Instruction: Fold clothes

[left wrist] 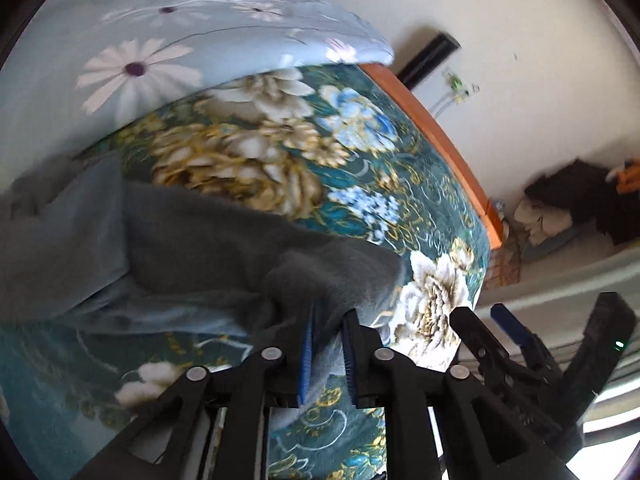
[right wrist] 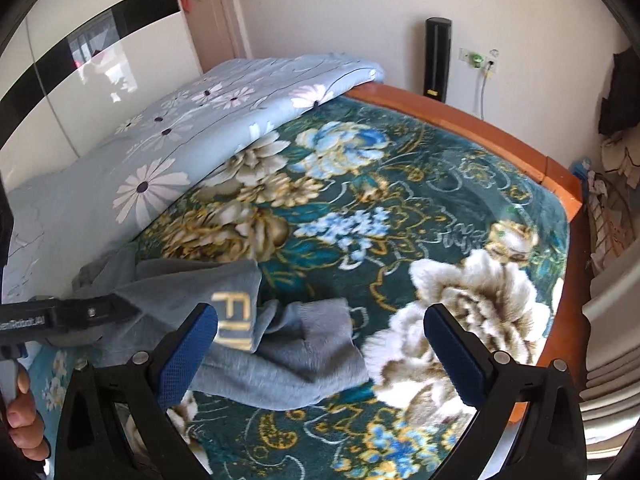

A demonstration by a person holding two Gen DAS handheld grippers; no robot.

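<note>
A grey sweatshirt [right wrist: 280, 352] with gold letters lies crumpled on the green flowered blanket [right wrist: 440, 184] of a bed. In the left wrist view my left gripper [left wrist: 328, 354] is shut on a fold of the grey sweatshirt [left wrist: 208, 240], its blue pads close together with cloth between them. The left gripper also shows in the right wrist view [right wrist: 116, 310] at the sweatshirt's left side. My right gripper [right wrist: 320, 348] is open and empty, its blue pads wide apart over the sweatshirt's sleeve end. It also shows at the right of the left wrist view [left wrist: 486, 322].
A light blue daisy-print quilt [right wrist: 168, 136] lies folded along the bed's far left. An orange wooden bed frame [right wrist: 460, 114] borders the far and right sides. A black speaker [right wrist: 437, 60] and a wall socket stand behind. Dark clothes [right wrist: 620, 92] hang at the right.
</note>
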